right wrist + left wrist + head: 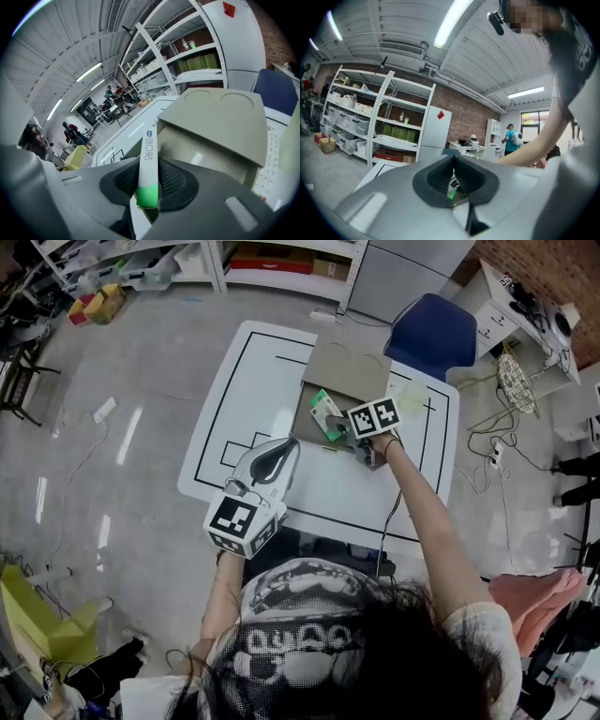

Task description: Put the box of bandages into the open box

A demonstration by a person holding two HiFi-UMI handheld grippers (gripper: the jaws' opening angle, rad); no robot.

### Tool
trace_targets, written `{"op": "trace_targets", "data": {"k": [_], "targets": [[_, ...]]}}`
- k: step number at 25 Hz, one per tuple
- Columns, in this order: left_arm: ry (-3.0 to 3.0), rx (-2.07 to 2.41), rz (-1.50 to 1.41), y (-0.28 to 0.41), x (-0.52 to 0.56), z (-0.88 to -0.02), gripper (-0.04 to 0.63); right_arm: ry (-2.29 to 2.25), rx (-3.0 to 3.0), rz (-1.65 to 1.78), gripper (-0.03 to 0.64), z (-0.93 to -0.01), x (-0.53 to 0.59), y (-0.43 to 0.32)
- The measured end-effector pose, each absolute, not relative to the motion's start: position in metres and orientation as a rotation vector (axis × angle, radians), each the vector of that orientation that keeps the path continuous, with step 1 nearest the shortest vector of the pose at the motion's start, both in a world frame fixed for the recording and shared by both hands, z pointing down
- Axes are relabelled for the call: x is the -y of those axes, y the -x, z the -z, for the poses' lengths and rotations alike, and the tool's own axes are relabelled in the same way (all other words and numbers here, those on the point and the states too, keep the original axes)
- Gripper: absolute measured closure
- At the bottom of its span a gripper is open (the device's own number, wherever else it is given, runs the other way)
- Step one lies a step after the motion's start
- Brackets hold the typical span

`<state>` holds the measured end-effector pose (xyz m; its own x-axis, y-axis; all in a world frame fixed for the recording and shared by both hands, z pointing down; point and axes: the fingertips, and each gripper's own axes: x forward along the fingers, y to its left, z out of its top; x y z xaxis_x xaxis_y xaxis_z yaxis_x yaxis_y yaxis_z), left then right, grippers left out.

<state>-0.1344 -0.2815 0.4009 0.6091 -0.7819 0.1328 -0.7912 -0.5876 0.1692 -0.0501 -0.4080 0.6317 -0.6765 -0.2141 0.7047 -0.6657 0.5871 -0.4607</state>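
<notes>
**Bandage box gripped at the rim of the open box**

The person's dark hair [375,652] is nearest to the head camera, at 6 o'clock of that view. Both arms reach from there over the white table [234,381].

At about 7 o'clock from the table's middle is the left gripper [286,448]. It hangs over the near edge of the table. Its pads stand together with only a thin slit between them, and nothing is in them. I think it waits aside because the task needs one gripper only.

Toward 12 o'clock lies the open box [352,371]. Its cardboard flap is folded back to the far side, so the mouth is free.

At 2 o'clock is the right gripper [343,430]. Its jaws are partly closed on the box of bandages [148,159]. The pads press on its two flat sides, and the green end points back to the camera. This narrow grip probably keeps the thin carton from turning. The carton is at the left near rim of the open box, and I judge it is not yet inside.
</notes>
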Motion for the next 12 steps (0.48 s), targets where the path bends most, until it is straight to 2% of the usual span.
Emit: {"op": "trace_targets", "data": {"k": [12], "targets": [[-2.587,1.326,-0.096,0.153,0.293,-0.411,0.595,-0.646,2.117,-1.051,0.505,-0.659,0.42,0.055]]}}
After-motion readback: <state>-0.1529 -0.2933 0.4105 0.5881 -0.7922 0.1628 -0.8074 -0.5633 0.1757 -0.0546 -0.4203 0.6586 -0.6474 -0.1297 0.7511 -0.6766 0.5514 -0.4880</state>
